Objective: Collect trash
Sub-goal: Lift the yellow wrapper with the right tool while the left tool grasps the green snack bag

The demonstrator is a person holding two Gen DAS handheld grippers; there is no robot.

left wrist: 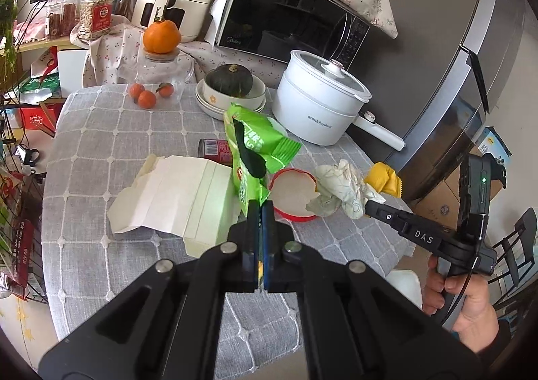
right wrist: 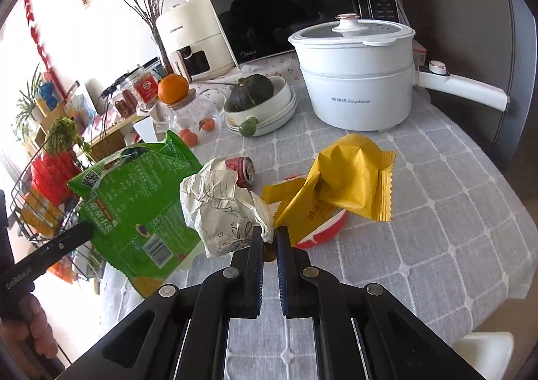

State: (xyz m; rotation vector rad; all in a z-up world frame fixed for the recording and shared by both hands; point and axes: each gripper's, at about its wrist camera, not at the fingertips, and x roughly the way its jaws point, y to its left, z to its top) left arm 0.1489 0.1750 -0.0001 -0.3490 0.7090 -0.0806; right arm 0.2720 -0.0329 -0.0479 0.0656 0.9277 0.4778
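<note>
My left gripper [left wrist: 260,208] is shut on a green snack bag [left wrist: 250,144] and holds it upright above the table; the bag also shows in the right wrist view [right wrist: 134,198]. My right gripper [right wrist: 269,235] is shut on a crumpled white printed paper [right wrist: 222,208] and a yellow wrapper [right wrist: 343,178] together, held above a red-rimmed paper bowl [right wrist: 326,232]. In the left wrist view the right gripper [left wrist: 370,203] holds the paper [left wrist: 339,188] and wrapper [left wrist: 383,178] beside the bowl [left wrist: 292,191]. A red can [left wrist: 215,151] and a torn white box [left wrist: 175,198] lie on the table.
A white electric pot [left wrist: 319,101], a bowl stack with a dark squash [left wrist: 232,90], small oranges [left wrist: 148,94] and a glass jar stand at the back of the grey checked tablecloth [left wrist: 101,144]. Microwave [left wrist: 289,16] and air fryer behind. A wire rack [right wrist: 40,198] stands left.
</note>
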